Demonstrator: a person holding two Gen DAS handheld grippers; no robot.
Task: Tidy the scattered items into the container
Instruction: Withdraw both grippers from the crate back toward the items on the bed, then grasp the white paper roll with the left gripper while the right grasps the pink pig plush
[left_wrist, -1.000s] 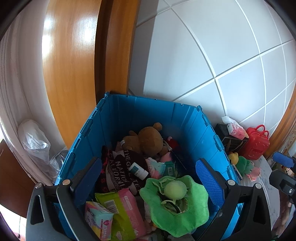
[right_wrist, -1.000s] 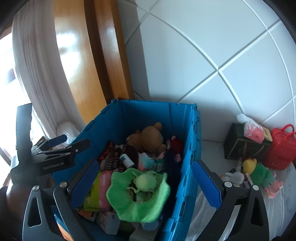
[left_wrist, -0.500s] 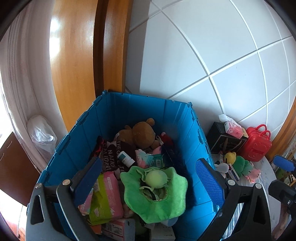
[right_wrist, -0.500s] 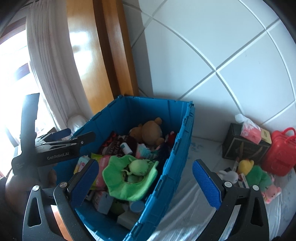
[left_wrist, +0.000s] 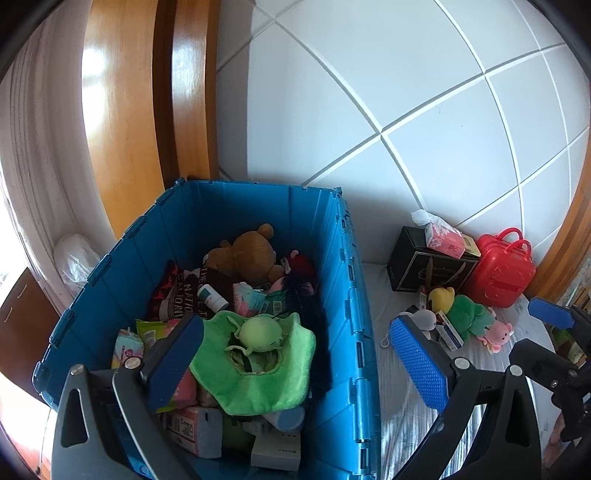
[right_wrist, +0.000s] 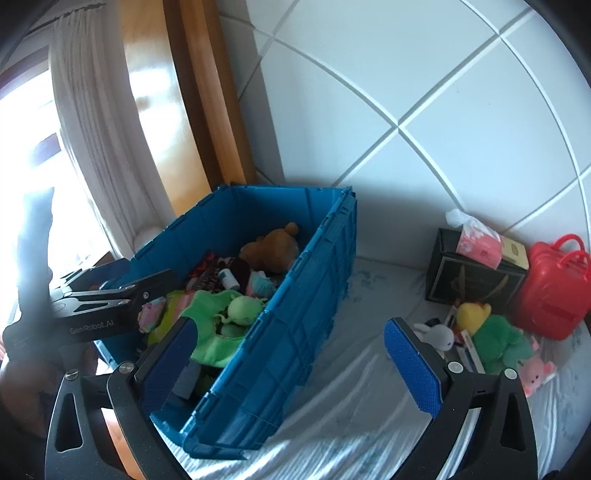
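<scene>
Both tongs empty above a nearly full crate, strays waiting on the right

Nearest, the left gripper (left_wrist: 295, 354) hangs released with nothing between its pads, straddling the right wall of the blue crate (left_wrist: 354, 295); the right gripper (right_wrist: 288, 358) is likewise spread and empty, aimed across the crate's corner toward the bed sheet (right_wrist: 362, 369), likely lining up the next pick. In the crate a green plush (left_wrist: 258, 354) lies on top of packets and boxes, with a brown bear (left_wrist: 251, 251) at the far end, so little room seems left. Further right, well apart from the crate, lie the strays: a white bunny (right_wrist: 437, 334), a yellow-headed green doll (right_wrist: 491, 339) and a pink toy (right_wrist: 537, 373). Behind them, against the tiled wall, stand a black box (right_wrist: 469, 280) bearing a tissue pack (right_wrist: 476, 243), and a red case (right_wrist: 550, 291).
</scene>
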